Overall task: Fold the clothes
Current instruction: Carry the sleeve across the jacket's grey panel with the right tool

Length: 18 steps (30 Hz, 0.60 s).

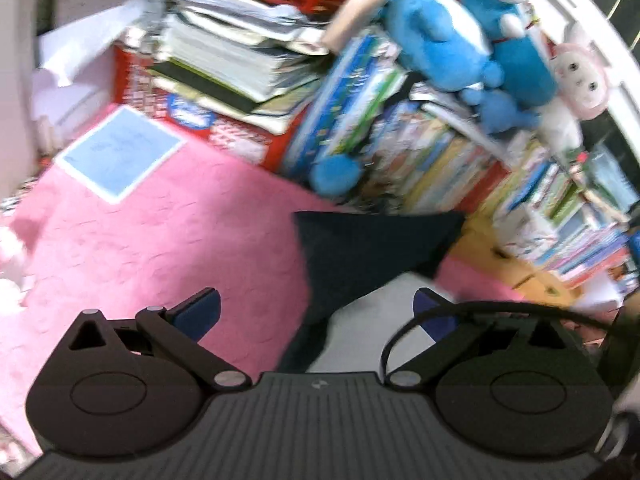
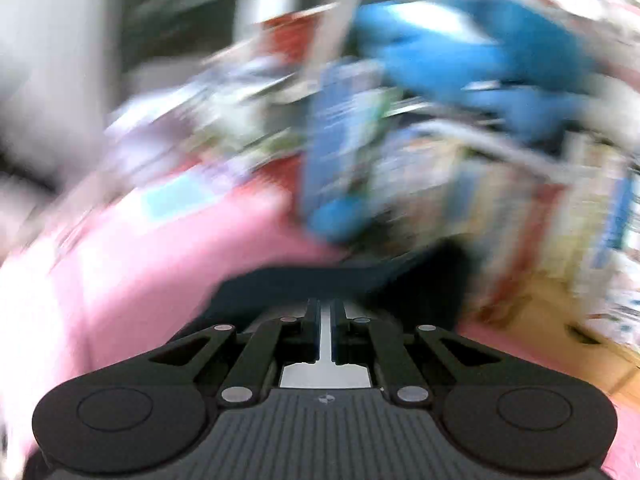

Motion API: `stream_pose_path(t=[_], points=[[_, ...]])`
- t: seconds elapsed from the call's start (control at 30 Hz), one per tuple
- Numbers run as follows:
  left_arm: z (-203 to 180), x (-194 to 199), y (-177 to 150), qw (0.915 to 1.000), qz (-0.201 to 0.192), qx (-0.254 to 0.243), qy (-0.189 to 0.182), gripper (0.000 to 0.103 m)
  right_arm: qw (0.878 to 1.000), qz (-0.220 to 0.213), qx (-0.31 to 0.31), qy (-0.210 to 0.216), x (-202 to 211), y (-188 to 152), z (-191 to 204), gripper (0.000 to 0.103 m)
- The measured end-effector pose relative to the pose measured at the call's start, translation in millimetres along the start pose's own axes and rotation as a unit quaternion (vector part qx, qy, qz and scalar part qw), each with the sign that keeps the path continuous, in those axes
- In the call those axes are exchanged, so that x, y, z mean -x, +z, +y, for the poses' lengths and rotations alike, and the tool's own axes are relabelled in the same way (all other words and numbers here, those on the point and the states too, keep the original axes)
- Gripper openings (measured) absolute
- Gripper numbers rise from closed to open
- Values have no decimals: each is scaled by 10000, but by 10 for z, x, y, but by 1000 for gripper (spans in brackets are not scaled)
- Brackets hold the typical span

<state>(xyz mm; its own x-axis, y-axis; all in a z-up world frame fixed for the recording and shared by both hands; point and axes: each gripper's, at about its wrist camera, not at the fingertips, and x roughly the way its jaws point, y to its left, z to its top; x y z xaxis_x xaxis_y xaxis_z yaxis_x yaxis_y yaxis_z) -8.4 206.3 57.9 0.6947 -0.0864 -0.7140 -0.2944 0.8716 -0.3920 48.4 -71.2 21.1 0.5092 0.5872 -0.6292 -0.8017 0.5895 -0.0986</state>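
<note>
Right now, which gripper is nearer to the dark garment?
Right. The right gripper is shut with the dark garment right at its fingertips; the left gripper hangs open, the garment ahead, untouched.

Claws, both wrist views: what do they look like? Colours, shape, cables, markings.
Both alike: ribbed dark grey body with a small round logo, two round black housings, black link arms with silver pivot pins. The left claw has blue pads and a black cable looped over its right side. The right claw shows no cable.
</note>
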Motion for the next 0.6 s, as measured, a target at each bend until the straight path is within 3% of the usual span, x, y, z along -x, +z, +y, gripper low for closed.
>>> stream_pose_path(t=[0.07,0.1,0.17,0.2,0.23,0.27,0.3,0.43,0.5,0.57,0.6], points=[[-131,-159,-4,9992,260,-296,9,103,9991,227,-81,357,-3,-166,117,7],[-181,-240,-37,9978,444,-483,42,103,9971,272,-612,352,-4,-188,16,9],[-313,-321,-220,9925,813,-915,-5,103,9772,173,-2108,167,-34,-118,-488,36],[-376,-362,-324,9880,1027,-1150,-26,103,9581,147,-2862,4,-84,-82,-785,74],[-431,-404,-461,9807,1324,-1441,-37,103,9326,50,-3606,-133,-141,-60,-1092,90],[-486,-446,-598,9715,1619,-1729,-48,103,9055,-97,-4237,-232,-238,-23,-1391,90],[-539,-485,-736,9608,1901,-2017,-61,103,8922,-76,-4508,-245,-368,59,-1583,91],[-692,-447,-1188,9205,2661,-2834,-386,103,8734,614,-4831,-47,-1115,430,-2041,98],[-688,-365,-1246,9126,2842,-2883,-571,103,8647,930,-4935,21,-1383,478,-2064,103],[-659,-272,-1271,9076,2992,-2854,-730,103,8549,1237,-5038,80,-1646,521,-2088,100],[-616,-211,-1256,9092,3002,-2779,-773,103,8490,1307,-5120,25,-1726,494,-2100,82]])
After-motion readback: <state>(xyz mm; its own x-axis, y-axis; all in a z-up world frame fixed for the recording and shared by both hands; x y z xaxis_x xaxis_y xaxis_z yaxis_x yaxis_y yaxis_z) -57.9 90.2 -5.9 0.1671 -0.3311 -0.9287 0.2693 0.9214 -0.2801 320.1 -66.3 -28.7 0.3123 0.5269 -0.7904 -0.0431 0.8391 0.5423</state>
